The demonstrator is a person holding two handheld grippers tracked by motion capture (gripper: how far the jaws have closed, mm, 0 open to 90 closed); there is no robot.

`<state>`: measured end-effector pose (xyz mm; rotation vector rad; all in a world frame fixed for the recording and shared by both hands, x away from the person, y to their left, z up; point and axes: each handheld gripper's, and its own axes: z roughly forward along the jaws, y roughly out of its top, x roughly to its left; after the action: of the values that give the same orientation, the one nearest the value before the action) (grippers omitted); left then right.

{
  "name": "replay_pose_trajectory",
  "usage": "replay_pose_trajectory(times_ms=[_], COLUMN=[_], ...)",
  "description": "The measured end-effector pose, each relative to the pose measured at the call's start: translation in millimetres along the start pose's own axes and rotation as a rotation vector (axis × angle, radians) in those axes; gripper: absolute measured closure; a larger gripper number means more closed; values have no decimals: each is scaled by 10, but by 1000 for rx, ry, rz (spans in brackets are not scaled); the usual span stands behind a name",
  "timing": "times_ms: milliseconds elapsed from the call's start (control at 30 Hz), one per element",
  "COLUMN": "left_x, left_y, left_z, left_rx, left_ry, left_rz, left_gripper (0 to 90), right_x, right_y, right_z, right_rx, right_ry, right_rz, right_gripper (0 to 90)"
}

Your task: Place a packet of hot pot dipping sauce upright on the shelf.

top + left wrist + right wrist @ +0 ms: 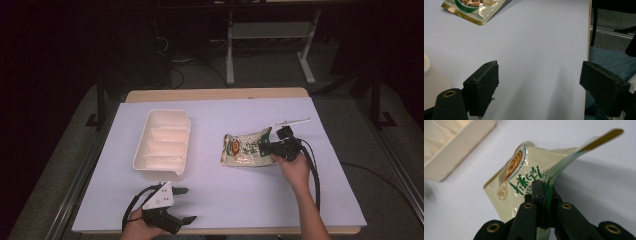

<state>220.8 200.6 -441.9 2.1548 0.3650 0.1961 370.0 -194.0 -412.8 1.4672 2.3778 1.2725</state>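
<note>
A cream and green snack pouch (pixel 246 148) lies right of the table's middle, its right edge lifted. My right gripper (pixel 268 147) is shut on that edge; in the right gripper view the pouch (pixel 521 173) bends up from between the closed jaws of my right gripper (pixel 544 187). My left gripper (pixel 186 205) rests near the front edge at the left, open with nothing between its jaws. In the left gripper view bare table lies between the wide-apart pads of my left gripper (pixel 539 82), and a corner of the pouch (pixel 474 8) shows at the top.
A white divided tray (pixel 162 142) stands left of the middle, also seen as the tray (pixel 451 152) in the right gripper view. A thin clear stick-like object (pixel 292 121) lies behind the right hand. The table's right edge (pixel 587 50) runs close to the left gripper.
</note>
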Motion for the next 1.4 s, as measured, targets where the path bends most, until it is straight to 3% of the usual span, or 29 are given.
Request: replay_pose_trajectory(times_ms=[433, 867, 933, 1067, 1400], left_x=[-3, 13, 11, 11, 8], left_y=[0, -16, -16, -17, -14], left_z=[-12, -30, -25, -19, -4], left_rx=[2, -2, 0, -1, 5], left_ry=[5, 9, 8, 6, -1], left_rz=[6, -3, -4, -3, -2], left_gripper=[152, 152, 152, 152, 152], right_x=[368, 675, 784, 904, 1111], right_y=[311, 580, 651, 733, 953], right_z=[-201, -271, -291, -290, -309], right_rx=[-16, 16, 33, 57, 75], right_ry=[11, 60, 66, 64, 106], right_rz=[-159, -286, -341, -393, -474], right_gripper=[894, 897, 897, 897, 897])
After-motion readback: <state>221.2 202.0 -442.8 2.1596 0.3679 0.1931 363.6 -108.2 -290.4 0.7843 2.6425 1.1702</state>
